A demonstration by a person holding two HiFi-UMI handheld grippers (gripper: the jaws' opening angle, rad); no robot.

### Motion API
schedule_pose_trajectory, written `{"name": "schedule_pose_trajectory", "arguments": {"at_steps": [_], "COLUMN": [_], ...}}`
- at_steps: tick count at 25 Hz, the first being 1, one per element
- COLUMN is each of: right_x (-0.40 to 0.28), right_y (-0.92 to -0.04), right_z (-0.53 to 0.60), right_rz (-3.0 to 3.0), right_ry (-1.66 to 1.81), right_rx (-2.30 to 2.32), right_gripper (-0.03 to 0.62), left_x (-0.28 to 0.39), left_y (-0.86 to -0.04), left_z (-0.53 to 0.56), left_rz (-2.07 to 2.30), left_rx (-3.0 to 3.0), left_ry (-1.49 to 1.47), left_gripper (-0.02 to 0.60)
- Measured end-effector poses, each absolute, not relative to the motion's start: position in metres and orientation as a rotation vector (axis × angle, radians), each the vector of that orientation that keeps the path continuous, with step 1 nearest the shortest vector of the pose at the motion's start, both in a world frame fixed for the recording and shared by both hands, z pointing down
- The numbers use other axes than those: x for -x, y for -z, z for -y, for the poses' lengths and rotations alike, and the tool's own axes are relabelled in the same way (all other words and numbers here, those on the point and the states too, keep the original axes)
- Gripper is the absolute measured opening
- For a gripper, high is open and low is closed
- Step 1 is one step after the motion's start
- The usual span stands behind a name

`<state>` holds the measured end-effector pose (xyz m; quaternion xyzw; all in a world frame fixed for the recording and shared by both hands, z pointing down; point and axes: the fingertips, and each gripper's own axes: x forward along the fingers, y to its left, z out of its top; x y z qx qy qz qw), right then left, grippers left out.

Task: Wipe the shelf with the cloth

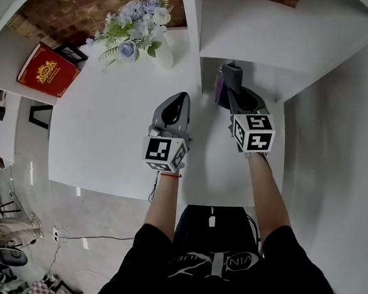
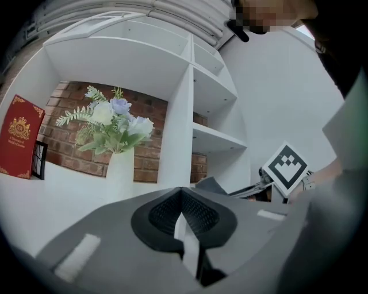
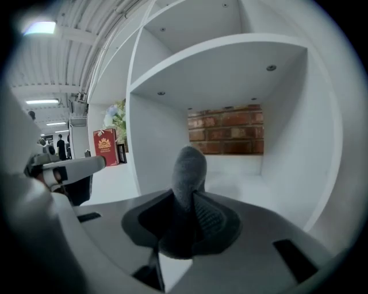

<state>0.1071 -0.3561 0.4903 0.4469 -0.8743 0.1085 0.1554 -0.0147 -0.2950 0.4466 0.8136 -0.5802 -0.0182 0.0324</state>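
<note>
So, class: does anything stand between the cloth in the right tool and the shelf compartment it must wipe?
Nothing visible does. The right tool grips the grey cloth and faces the compartment, whose floor is bare. The vase of flowers stands left of the divider.

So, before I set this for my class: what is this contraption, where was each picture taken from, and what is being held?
There is no robot here: a person holds a hand-held gripper in each hand. The head view comes from a camera on the person's head, looking down at both arms. The other two views come from a camera riding on each gripper, looking along its fingers. The left gripper is shut and empty, over the white shelf surface. The right gripper is shut on a grey cloth and points into an open shelf compartment with brick behind it. A vase of flowers and a red book stand further left. The patterned cubes are part of the grippers.
</note>
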Motion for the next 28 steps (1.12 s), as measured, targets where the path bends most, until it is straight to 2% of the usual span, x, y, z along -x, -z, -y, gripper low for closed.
{"name": "schedule_pose_trajectory", "arguments": {"at_steps": [28], "right_x": [-0.033], "right_y": [-0.528], "right_z": [0.482], "right_rz": [2.262], "right_ry": [-0.054], "right_rx": [-1.092], "right_gripper": [0.084], "left_x": [0.025], "left_y": [-0.457], "left_z": [0.318], "left_rz": [1.826], "left_rx": [-2.565], "left_ry": [0.117], "left_gripper": [0.004]}}
